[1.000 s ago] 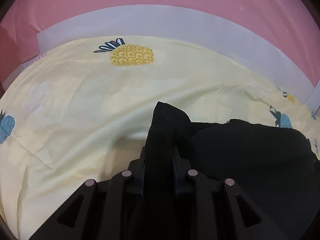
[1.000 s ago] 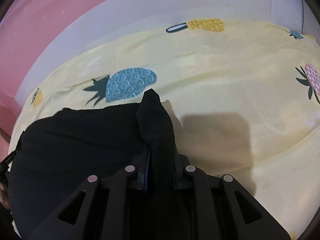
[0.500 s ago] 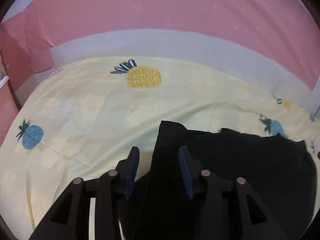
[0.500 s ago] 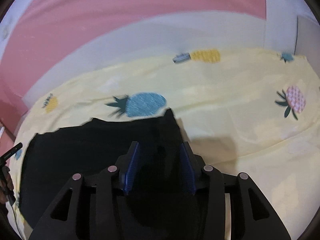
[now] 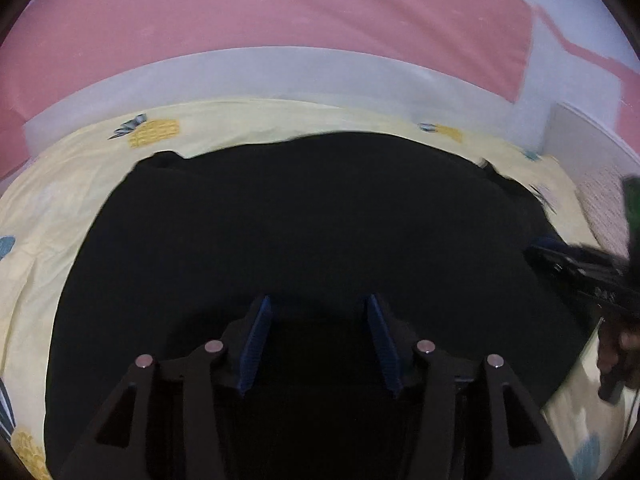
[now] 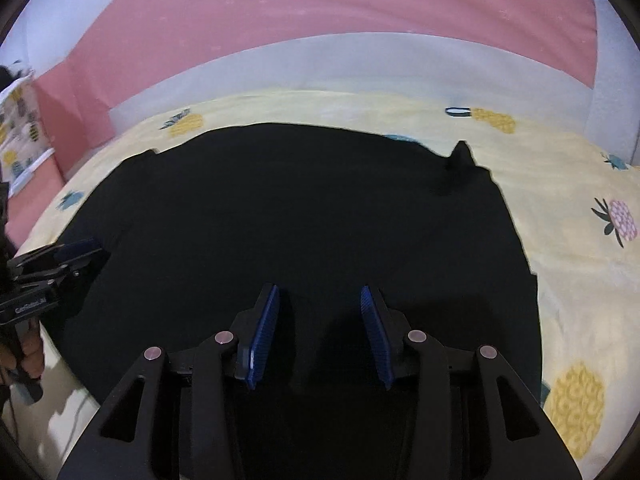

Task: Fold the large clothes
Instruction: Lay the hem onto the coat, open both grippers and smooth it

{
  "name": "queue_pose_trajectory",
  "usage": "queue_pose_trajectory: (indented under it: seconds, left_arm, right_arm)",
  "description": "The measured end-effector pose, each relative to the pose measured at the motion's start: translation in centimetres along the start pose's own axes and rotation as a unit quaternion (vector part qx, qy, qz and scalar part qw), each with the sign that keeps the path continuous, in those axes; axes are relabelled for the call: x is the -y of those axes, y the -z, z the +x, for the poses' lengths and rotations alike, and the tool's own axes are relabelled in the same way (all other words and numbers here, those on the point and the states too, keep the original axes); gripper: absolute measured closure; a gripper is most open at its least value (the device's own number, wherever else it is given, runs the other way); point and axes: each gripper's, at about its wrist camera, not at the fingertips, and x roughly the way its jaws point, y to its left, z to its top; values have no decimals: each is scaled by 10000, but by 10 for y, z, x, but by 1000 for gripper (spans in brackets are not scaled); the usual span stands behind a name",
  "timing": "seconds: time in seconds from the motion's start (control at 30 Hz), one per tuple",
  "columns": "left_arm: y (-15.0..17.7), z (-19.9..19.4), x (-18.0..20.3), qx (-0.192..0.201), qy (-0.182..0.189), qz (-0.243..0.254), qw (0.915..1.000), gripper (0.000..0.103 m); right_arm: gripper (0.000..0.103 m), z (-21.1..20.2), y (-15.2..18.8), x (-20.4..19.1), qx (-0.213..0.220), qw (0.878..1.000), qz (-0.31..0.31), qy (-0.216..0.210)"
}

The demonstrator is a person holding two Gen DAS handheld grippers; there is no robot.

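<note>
The large black cloth garment (image 5: 312, 216) lies spread flat on the pale yellow bed sheet printed with pineapples (image 5: 48, 216), and it serves here as the landmark for everything else.

In the left wrist view, sheet shows along the garment's left side and past its far edge, where a yellow pineapple print (image 5: 154, 138) sits just beyond the far-left corner. Behind the sheet runs a white padded bed border (image 5: 256, 72), and behind that a pink wall covering (image 5: 256, 8). The left tool (image 5: 318, 338) hangs over the near middle of the garment with its 2 blue-padded fingers (image 5: 256, 344) spread wide and nothing between them. At the garment's right edge the right tool (image 5: 560, 258) appears from the side, blurred, so its gap cannot be read from this view.

In the right wrist view, the left tool (image 6: 76, 254) appears at the garment's (image 6: 304, 208) left edge, gripped by the person's hand (image 6: 30, 354) lower down. The right tool (image 6: 319, 330) hangs over the near middle of the garment, its 2 blue pads (image 6: 260, 340) set wide apart and empty. At the garment's far-right corner a small peak of black fabric (image 6: 460, 156) stands up from the flat cloth. To the right of the garment the sheet (image 6: 568, 184) carries a pink pineapple print (image 6: 620, 220) and, nearer the camera, a large yellow one (image 6: 576, 404).
</note>
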Motion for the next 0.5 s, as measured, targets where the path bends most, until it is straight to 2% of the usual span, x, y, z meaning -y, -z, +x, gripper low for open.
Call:
queue_pose_trajectory:
  seconds: [0.1, 0.23, 0.37, 0.4, 0.47, 0.5]
  left_arm:
    - [-12, 23, -10, -90, -204, -195, 9996, 49]
    - [-13, 42, -6, -168, -435, -22, 9989, 49]
    - [-26, 36, -11, -452, -515, -170, 9975, 50]
    - [-32, 30, -10, -429, -512, -167, 9976, 50]
    - [-40, 10, -6, -73, -441, -22, 9990, 50]
    - [-44, 5, -3, 86, -541, 136, 9984, 50]
  right_arm:
    - [60, 22, -8, 11, -48, 9998, 66, 202]
    - [60, 46, -12, 16, -94, 9991, 207, 348]
    - [59, 36, -25, 14, -319, 9978, 231, 533]
    - [59, 24, -30, 13, -233, 9980, 285, 523]
    - [59, 4, -38, 10, 98, 9989, 259, 378]
    - [59, 1, -42, 9, 155, 9987, 222, 431]
